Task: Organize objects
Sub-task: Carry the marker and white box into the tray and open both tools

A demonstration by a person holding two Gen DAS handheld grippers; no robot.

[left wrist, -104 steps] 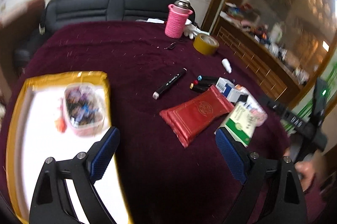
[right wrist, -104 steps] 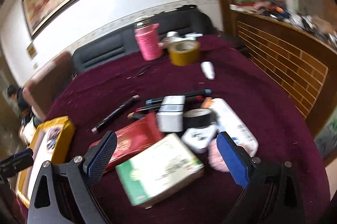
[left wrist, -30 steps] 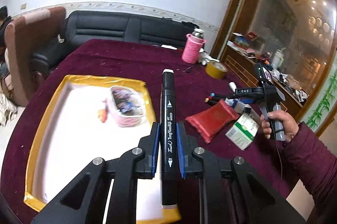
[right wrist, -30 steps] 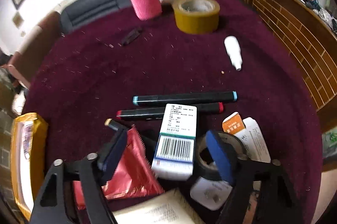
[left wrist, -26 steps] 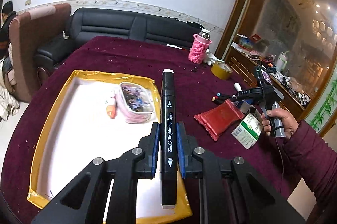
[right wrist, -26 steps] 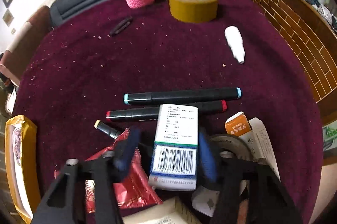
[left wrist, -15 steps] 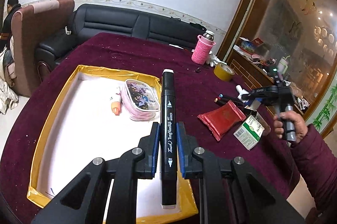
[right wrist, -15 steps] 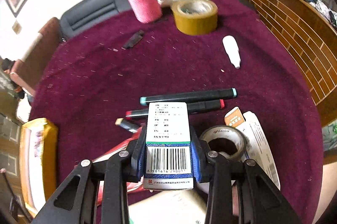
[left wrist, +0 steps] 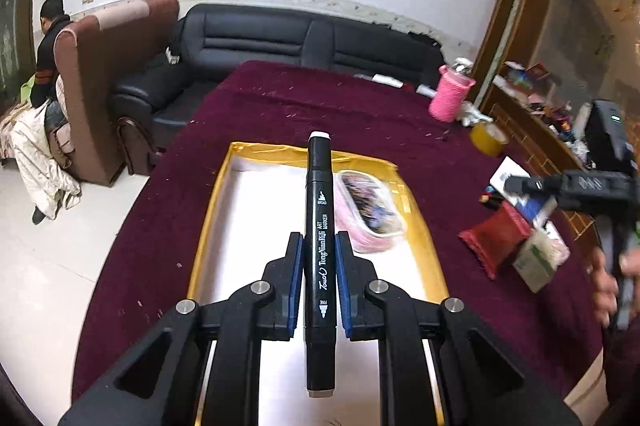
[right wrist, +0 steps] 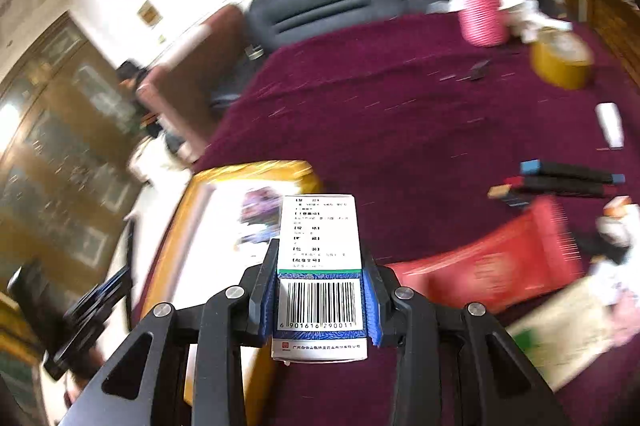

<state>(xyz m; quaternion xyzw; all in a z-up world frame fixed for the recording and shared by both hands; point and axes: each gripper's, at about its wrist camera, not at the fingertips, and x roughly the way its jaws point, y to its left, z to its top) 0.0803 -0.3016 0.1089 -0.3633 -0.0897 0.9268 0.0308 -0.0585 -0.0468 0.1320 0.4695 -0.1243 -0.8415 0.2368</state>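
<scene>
My left gripper (left wrist: 319, 258) is shut on a black art marker (left wrist: 320, 226) that points forward over the gold-rimmed white tray (left wrist: 208, 218). A pink pouch (left wrist: 370, 218) lies in that tray. My right gripper (right wrist: 320, 290) is shut on a white medicine box (right wrist: 320, 258) with a barcode, held above the maroon table between the tray (right wrist: 176, 222) and the pile. Several markers (right wrist: 568, 181), a red packet (right wrist: 488, 270) and a green-and-white box (right wrist: 560, 338) lie at the right. In the left wrist view the right gripper (left wrist: 520, 185) with its box (left wrist: 506, 175) shows at the far right.
A pink-wrapped bottle (right wrist: 482, 7), a yellow tape roll (right wrist: 562, 61) and a small white bottle (right wrist: 610, 125) stand at the table's far right. A black sofa (left wrist: 280, 41) and a brown armchair (left wrist: 104, 73) lie beyond the table, where a person (left wrist: 50, 53) sits at the left.
My right gripper closed on the white box, lifted it off the pile and swung left toward the tray. My left gripper drifted left over the tray, still holding the marker.
</scene>
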